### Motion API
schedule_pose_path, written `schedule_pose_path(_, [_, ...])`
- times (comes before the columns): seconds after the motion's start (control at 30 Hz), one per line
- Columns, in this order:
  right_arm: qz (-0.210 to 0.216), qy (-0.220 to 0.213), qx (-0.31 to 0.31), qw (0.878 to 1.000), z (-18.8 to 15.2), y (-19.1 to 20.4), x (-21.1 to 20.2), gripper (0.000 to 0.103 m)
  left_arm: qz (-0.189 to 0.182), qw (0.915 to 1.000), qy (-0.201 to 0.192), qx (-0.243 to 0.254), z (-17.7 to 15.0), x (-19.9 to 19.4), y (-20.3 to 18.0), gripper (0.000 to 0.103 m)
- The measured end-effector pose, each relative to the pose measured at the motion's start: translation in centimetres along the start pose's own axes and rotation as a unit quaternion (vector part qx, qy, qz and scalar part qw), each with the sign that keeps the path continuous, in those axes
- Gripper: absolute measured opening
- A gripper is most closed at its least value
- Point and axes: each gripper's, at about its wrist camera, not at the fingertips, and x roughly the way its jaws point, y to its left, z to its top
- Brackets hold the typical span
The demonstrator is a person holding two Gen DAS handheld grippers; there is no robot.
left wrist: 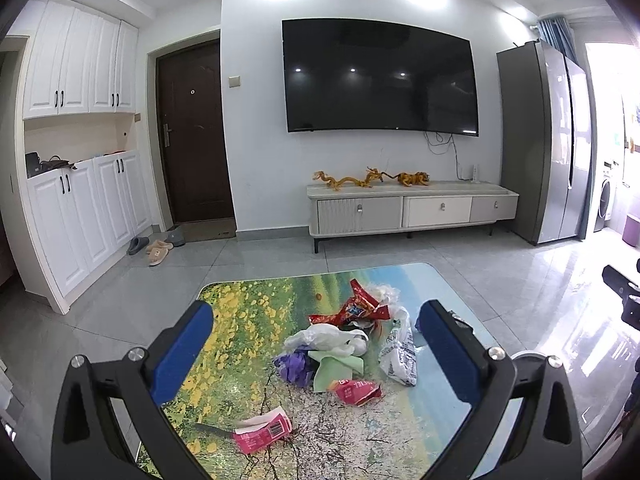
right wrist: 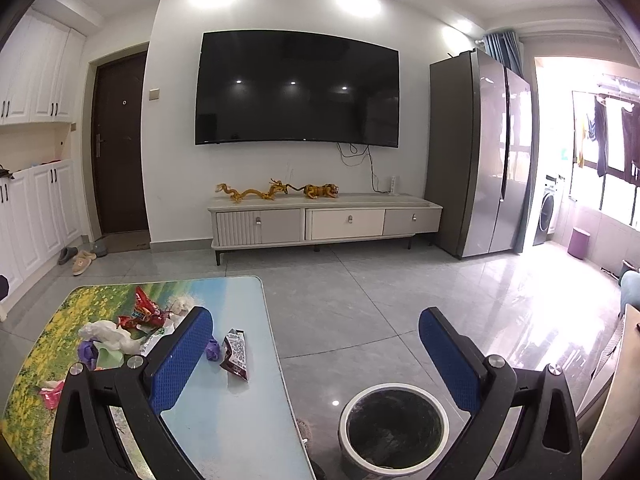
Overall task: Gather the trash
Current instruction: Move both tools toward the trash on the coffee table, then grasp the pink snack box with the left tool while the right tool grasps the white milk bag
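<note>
Left wrist view, trash pile [left wrist: 344, 344] beyond open hand-held gripper [left wrist: 316, 316]

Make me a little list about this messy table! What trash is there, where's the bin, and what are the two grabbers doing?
table: picture-printed top, trash piled on it
trash: red snack wrapper, white plastic bag, green paper, pink carton, dark wrapper
bin: round trash can on the floor beside the table
left gripper: open, holding nothing, above the pile
right gripper: open, holding nothing, over the table edge and the bin
</note>
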Motion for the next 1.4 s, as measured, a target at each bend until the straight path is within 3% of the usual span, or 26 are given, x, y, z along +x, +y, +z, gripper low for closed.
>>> schedule_pose_path(0.6, [0.017,0.026,-0.015,0.999,1.5,2.3,3.7,0.103,0.004,0.9989,0.045,-0.015,-0.5,5.6,3.0,0.103])
schedule_pose_path(0.97, [0.059,0.064,-0.025,0.996,0.9,4.2,8.1,0.103,0.066,0.9943,0.076,-0.035,-1.8,8.1,10.6,0.103])
schedule_pose_path(1.17, [0.119,0.112,-0.022,0.986,-0.9,5.6,11.0,0.099,0.0,0.9892,0.143,-0.033,-5.4,9.5,11.0,0.102])
schedule_pose_path(1.3, [0.17,0.158,-0.026,0.972,-2.5,7.4,13.2,0.088,-0.047,0.9802,0.192,-0.003,-8.4,11.2,9.1,0.098])
schedule_pose_path(1.4, [0.214,0.185,-0.031,0.959,-3.5,9.0,14.0,0.081,-0.082,0.9743,0.209,0.016,-9.7,11.7,8.4,0.095])
